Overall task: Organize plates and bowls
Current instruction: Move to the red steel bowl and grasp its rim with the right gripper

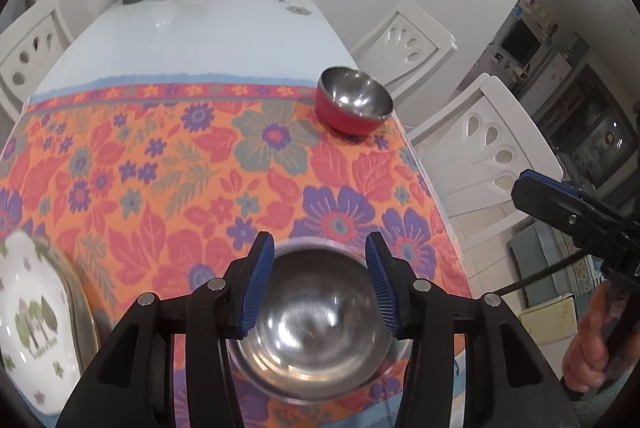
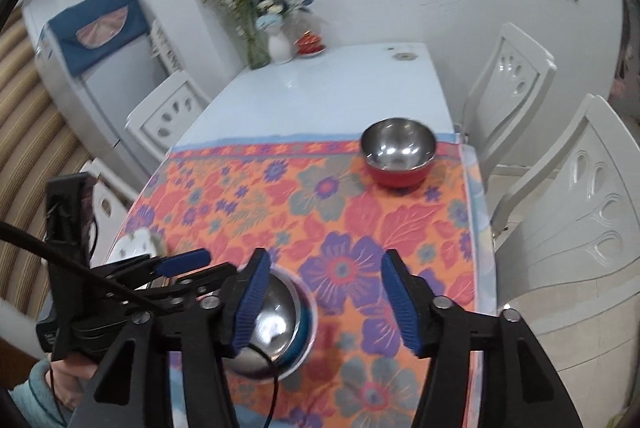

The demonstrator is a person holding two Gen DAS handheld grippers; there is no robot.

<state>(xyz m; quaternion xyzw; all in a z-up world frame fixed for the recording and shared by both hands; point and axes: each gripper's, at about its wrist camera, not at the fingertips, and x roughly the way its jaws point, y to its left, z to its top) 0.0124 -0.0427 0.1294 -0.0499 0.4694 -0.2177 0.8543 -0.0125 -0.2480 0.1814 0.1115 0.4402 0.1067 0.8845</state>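
Steel bowl (image 1: 316,324) with a blue outside is sitting near the table's (image 1: 208,27) front edge, under my left tongs (image 1: 320,284), whose pads are standing partly apart over its rim, gripping nothing. My right tongs (image 2: 326,298) are gaping empty beside it. Writing on the tree-printed plate (image 1: 36,324) is blurring past reading. A red steel bowl (image 1: 354,103) is resting on the embossed orange floral cloth (image 1: 160,167); white chairs (image 1: 404,43) are flanking the glossy table.

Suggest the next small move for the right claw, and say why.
Probably carry the right claw forward to the red bowl at the far right of the floral cloth. Its jaws stand open with nothing between them, that bowl sits alone, and the near steel bowl lies under the left claw, whose pads do not seem to press on it.
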